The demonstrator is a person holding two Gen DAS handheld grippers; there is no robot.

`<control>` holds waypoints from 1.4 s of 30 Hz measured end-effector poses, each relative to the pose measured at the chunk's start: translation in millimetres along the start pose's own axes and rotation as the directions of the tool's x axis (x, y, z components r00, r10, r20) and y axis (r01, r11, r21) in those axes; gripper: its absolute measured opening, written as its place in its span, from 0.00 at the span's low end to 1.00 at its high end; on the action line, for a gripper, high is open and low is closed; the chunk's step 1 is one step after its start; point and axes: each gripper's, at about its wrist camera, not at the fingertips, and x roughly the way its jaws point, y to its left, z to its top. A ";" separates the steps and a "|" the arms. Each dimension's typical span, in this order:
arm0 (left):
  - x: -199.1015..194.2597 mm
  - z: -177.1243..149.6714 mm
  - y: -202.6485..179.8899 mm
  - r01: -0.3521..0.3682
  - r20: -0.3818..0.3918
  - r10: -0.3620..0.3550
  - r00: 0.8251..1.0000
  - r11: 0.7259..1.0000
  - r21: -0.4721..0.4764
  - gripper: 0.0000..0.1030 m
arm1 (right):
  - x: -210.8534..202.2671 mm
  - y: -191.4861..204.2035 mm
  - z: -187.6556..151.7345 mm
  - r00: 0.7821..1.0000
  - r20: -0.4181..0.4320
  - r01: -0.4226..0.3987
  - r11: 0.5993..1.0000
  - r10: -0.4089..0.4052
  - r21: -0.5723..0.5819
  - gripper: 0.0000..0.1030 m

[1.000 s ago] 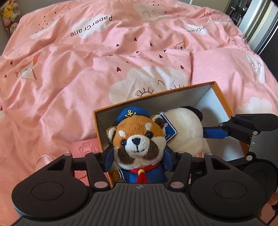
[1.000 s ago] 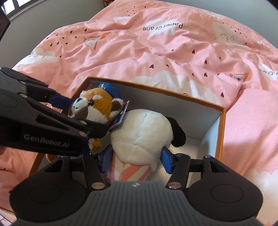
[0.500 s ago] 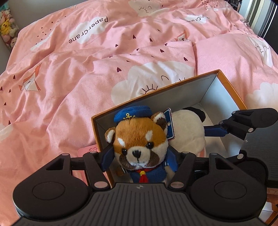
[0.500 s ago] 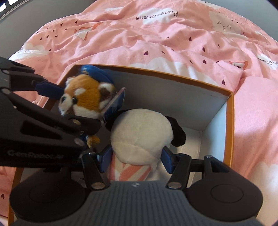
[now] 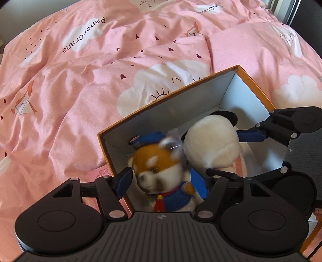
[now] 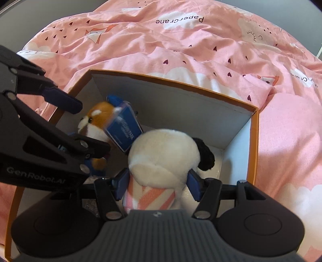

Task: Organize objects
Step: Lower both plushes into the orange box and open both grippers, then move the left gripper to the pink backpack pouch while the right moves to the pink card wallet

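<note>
Left gripper [image 5: 162, 182]: fingers spread apart either side of the red panda plush [image 5: 159, 169], apparently clear of it.
Red panda plush: blurred, inside box [image 5: 249, 94], left end.
Right gripper [image 6: 158, 184]: fingers closed on white plush [image 6: 163, 155].
White plush: inside box, right of panda.
Box: on pink bed cover [image 5: 80, 84].

Bed with rumpled pink duvet [image 5: 84, 84] printed with white clouds, hearts, "PaperCrane"; grey wall [image 6: 50, 10] behind; daylight
</note>
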 end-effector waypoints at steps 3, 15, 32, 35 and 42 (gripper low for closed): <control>-5.1 -0.6 1.7 -0.005 0.043 0.006 0.999 1.000 -0.019 0.80 | -2.5 -1.1 -1.0 1.000 0.012 0.001 1.000 -0.001 0.015 0.60; -39.3 -15.5 37.2 0.051 0.215 -0.022 0.976 0.990 -0.130 0.49 | -9.6 -13.5 3.0 0.992 0.118 -0.063 0.973 0.037 0.224 0.60; -47.7 -51.9 68.0 -0.035 0.232 0.079 0.970 0.982 -0.188 0.49 | 23.5 8.2 2.8 1.000 0.010 -0.019 0.997 0.019 0.077 0.63; -56.0 -55.8 77.4 -0.031 0.223 0.071 0.972 0.984 -0.175 0.49 | 19.2 11.6 2.8 1.000 0.009 0.002 0.999 -0.002 0.054 0.67; -74.1 -70.0 101.7 -0.062 0.208 0.099 0.973 0.982 -0.176 0.49 | -1.0 13.1 0.2 0.997 0.062 0.037 0.998 -0.040 0.046 0.67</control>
